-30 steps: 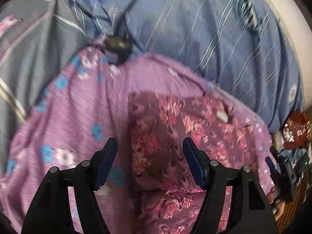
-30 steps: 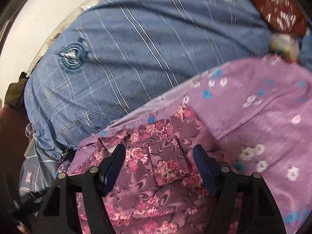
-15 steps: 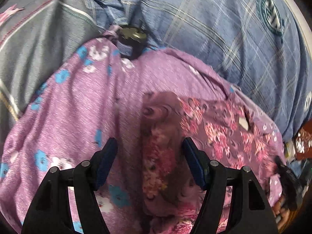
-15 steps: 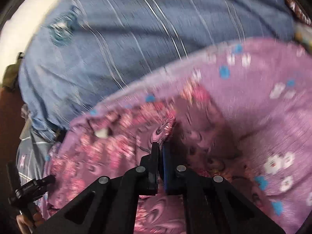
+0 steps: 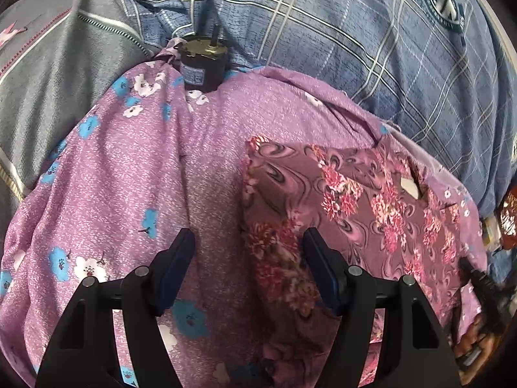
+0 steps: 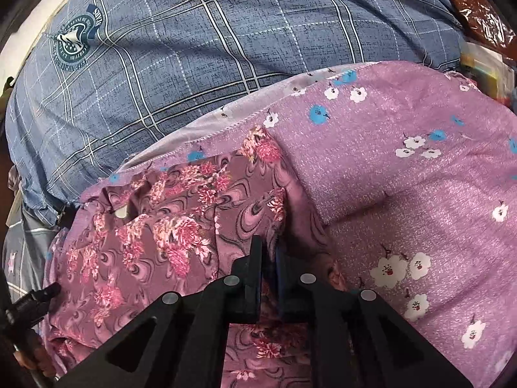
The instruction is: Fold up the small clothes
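A small mauve garment with pink flowers (image 5: pixel 355 200) lies on a purple flowered cloth (image 5: pixel 135 177). Its left edge is folded into a thick fold. My left gripper (image 5: pixel 248 258) is open, its jaws astride that folded edge, holding nothing. In the right wrist view the same garment (image 6: pixel 155 226) lies left of centre. My right gripper (image 6: pixel 268 255) is shut on the garment's right edge, pinching a fold of fabric. The purple cloth (image 6: pixel 420 174) is bunched to the right of it.
A blue plaid sheet with a round crest (image 5: pixel 355 48) covers the surface behind. A grey blanket (image 5: pixel 64 64) lies at far left. A small black cylinder (image 5: pixel 202 64) stands on the purple cloth's far edge. Red packaging (image 6: pixel 478 19) sits at the top right.
My right gripper went from open over the garment to shut on its edge. The garment's left side has been folded over into a narrower shape. My left gripper stayed open.
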`<action>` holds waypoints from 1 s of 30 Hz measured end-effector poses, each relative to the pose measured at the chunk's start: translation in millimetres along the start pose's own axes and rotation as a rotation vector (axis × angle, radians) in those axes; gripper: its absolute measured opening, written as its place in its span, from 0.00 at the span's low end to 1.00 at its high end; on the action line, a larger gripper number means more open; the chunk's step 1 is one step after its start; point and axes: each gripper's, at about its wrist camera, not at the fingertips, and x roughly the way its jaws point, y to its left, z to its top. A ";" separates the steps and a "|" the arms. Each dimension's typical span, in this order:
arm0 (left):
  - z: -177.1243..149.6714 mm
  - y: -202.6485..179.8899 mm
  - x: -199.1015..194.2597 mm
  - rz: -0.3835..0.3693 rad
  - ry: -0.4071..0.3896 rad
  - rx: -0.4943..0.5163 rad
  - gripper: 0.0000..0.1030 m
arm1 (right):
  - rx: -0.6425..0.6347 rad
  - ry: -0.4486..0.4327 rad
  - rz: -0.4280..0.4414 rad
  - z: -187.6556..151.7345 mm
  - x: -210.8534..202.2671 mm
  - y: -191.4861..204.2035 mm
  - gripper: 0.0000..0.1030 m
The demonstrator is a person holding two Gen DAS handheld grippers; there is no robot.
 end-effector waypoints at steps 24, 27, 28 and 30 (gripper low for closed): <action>-6.0 -39.7 -19.8 0.125 -0.154 0.178 0.67 | -0.032 0.060 0.150 -13.0 32.1 22.8 0.25; -10.5 -55.8 -23.2 0.047 -0.150 0.217 0.67 | -0.100 0.021 0.152 -14.8 17.9 40.3 0.25; -13.5 -63.6 -17.3 0.041 -0.122 0.247 0.67 | -0.098 0.013 0.201 -15.2 12.8 42.4 0.25; -18.8 -75.1 -2.9 0.074 -0.069 0.291 0.67 | -0.102 0.020 0.272 -18.2 9.2 51.5 0.25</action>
